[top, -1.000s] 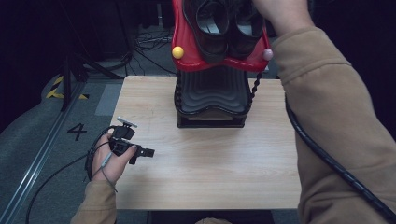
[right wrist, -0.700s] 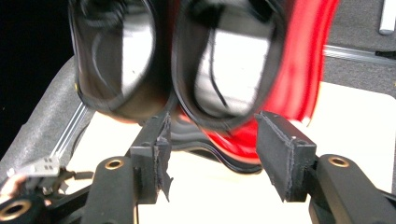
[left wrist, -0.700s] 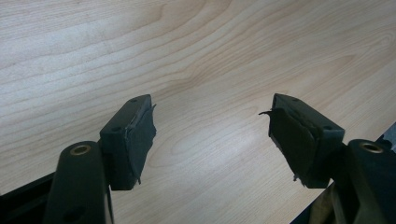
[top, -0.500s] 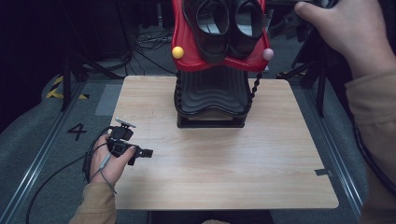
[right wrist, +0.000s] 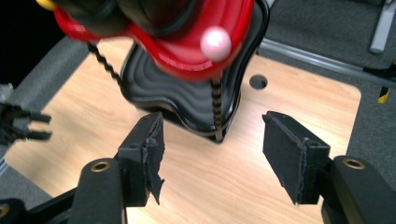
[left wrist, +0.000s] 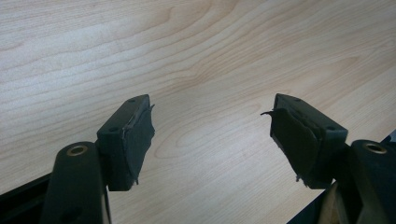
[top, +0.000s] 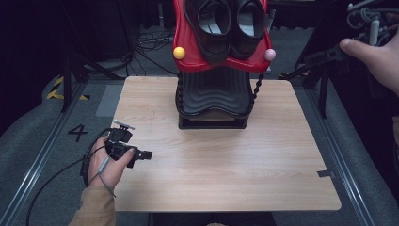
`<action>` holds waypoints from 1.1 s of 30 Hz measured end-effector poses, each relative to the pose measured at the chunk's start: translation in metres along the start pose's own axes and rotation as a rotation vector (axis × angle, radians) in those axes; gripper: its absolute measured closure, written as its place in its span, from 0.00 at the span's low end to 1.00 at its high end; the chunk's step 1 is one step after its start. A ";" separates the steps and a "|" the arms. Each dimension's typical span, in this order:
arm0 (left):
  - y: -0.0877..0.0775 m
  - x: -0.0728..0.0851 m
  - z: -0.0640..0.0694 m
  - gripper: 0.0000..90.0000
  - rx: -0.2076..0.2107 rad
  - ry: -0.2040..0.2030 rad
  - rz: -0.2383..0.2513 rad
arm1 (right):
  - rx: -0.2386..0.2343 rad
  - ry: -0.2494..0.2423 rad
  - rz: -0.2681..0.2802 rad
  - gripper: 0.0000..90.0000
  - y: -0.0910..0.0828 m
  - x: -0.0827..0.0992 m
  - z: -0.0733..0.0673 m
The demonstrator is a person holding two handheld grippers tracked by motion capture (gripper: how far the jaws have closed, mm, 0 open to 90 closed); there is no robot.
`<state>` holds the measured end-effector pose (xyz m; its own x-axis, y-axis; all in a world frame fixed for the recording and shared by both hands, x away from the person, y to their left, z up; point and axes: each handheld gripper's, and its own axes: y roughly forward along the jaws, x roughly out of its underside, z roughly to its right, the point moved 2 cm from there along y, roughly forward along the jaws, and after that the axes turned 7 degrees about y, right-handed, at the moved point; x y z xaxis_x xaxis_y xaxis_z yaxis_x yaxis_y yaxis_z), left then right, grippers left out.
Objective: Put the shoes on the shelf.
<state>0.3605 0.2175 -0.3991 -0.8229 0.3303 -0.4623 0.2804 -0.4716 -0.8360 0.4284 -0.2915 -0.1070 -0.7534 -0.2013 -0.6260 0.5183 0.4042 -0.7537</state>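
1. While the left gripper (top: 147, 154) rests low at the near left edge of the wooden table (top: 282, 179), its jaws stand wide apart in the left gripper view, with only bare wood grain between them.
2. Over on the far right of the high view, the right hand (top: 376, 54) is up beside the table's far corner, well apart from the left one.
3. The right gripper (right wrist: 212, 151) looks down at the table from above, and its jaws have just been opening; nothing sits between the pads.
4. There's the shoe rack (top: 214, 96) at the far middle of the table: a black ribbed lower tray and a red upper tray (top: 188, 56) above it.
5. A pair of black shoes (top: 230, 23) sits side by side in that red tray.
6. A yellow ball (top: 179, 52) caps the rack's left post, a pink ball (right wrist: 215, 43) its right.
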 end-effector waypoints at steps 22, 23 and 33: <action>0.007 0.007 0.008 0.31 -0.019 0.060 0.011 | -0.064 -0.174 -0.055 0.40 0.089 0.117 0.058; 0.007 0.008 0.008 0.31 -0.019 0.068 0.005 | -0.068 -0.180 -0.064 0.40 0.094 0.123 0.059; 0.010 0.018 0.009 0.26 -0.041 0.086 -0.004 | -0.121 -0.196 -0.097 0.39 0.148 0.186 0.074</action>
<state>0.3441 0.2109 -0.4129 -0.7792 0.4022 -0.4808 0.2981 -0.4370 -0.8487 0.3953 -0.3351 -0.3500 -0.6980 -0.4087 -0.5880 0.3865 0.4763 -0.7898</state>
